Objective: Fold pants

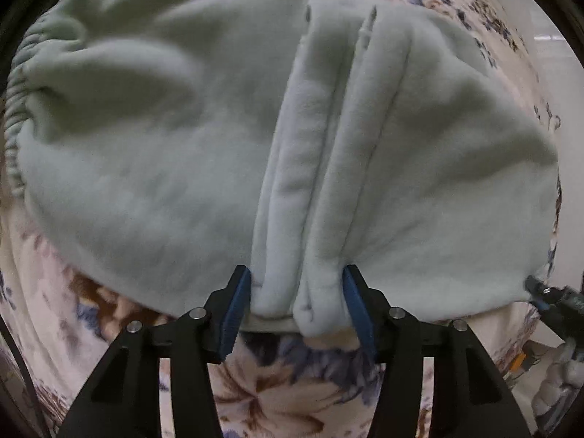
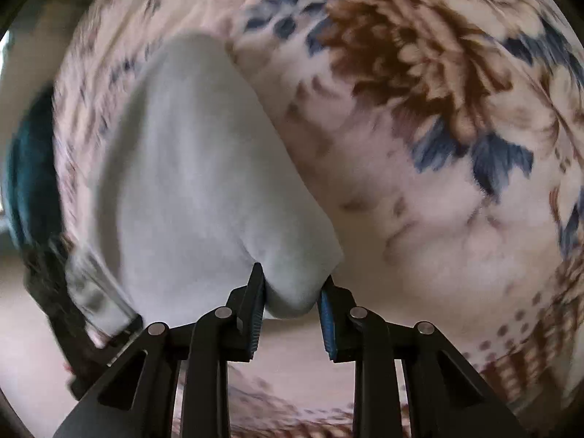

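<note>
Fingers of the left gripper (image 1: 297, 292) pinch bunched folds of the pale green fleece pants (image 1: 164, 138); right gripper (image 2: 292, 292) fingers clamp its corner. Garment extends forward across the floral blanket (image 2: 438, 182).

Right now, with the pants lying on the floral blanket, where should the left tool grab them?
Take the pants at the near edge, where the cuffs bunch into thick ridges. Come straight down from above, the left tool straddling both ridges: the stacked layers give bulk to pinch, unlike the flat panels beside them.
</note>
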`<action>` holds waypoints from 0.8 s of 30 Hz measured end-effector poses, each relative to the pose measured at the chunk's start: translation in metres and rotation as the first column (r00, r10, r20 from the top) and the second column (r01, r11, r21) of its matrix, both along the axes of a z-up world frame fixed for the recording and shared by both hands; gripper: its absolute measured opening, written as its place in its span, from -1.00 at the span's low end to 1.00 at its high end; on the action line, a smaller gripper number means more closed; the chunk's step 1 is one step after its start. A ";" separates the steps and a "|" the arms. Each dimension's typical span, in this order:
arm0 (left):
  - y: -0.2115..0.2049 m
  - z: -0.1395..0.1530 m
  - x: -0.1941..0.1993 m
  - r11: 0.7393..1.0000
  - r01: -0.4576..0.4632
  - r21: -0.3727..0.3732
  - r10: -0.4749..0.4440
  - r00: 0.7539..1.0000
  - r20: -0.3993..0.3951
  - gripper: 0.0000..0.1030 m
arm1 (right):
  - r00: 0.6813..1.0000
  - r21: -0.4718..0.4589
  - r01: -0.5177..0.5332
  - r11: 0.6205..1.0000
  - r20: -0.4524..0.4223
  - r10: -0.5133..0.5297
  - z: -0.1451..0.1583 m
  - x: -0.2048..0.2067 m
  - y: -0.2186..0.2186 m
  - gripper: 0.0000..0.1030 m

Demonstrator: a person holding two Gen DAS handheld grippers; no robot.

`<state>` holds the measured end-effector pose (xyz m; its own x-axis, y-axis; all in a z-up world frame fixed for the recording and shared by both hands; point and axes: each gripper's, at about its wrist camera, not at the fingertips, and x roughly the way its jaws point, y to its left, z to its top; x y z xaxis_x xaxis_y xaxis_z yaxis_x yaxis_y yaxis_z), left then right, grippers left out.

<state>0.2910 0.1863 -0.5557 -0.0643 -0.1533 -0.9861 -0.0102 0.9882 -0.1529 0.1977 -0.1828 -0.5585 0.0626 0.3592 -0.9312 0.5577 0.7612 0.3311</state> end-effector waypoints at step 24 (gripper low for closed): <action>0.127 -0.048 -0.017 0.425 -0.758 -0.495 0.870 0.494 -0.010 0.76 | 0.890 -0.369 -0.417 0.831 0.020 0.455 0.001 0.098 0.137 0.25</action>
